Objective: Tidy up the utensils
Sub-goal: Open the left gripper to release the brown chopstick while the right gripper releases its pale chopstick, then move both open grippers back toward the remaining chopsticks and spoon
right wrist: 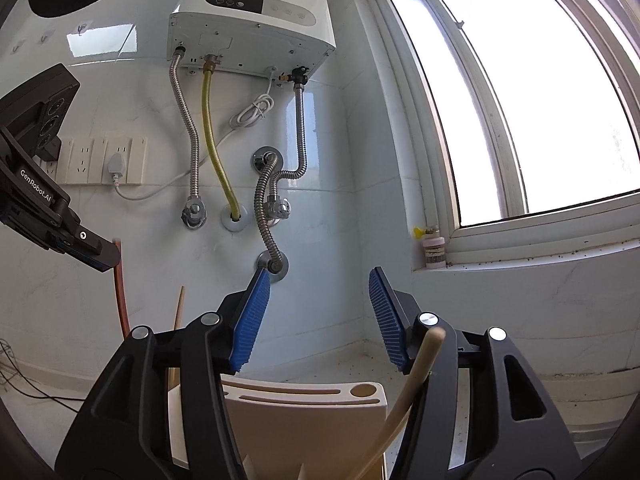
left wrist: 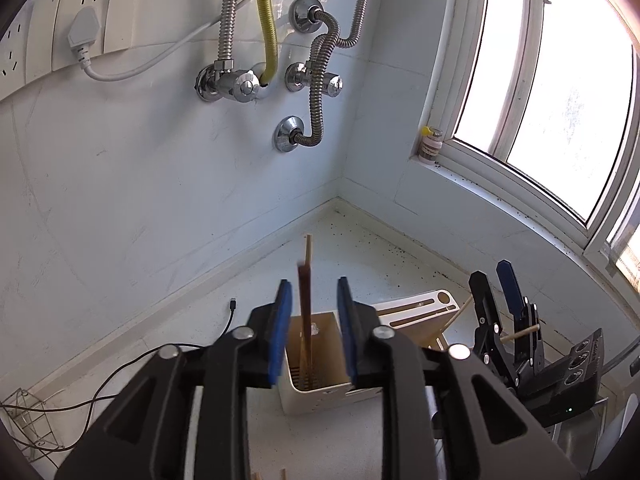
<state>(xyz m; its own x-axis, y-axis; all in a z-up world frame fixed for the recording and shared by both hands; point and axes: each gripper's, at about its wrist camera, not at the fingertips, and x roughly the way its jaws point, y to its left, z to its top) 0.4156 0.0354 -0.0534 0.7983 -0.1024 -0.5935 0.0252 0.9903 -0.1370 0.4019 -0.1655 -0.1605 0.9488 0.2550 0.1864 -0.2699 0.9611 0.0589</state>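
Left gripper [left wrist: 310, 308]: fingers apart, brown chopstick [left wrist: 305, 304] stands free between them.
Right gripper [right wrist: 320, 316]: fingers apart, holding nothing.
Chopsticks: upright in the white holder [left wrist: 320, 392], at 6 o'clock.
Tip: lift away straight up, don't bump them.

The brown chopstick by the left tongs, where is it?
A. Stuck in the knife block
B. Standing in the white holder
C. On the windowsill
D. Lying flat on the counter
B: the brown chopstick stands with its lower end down in the white holder, rising between the pads of the open left tongs without touching them.
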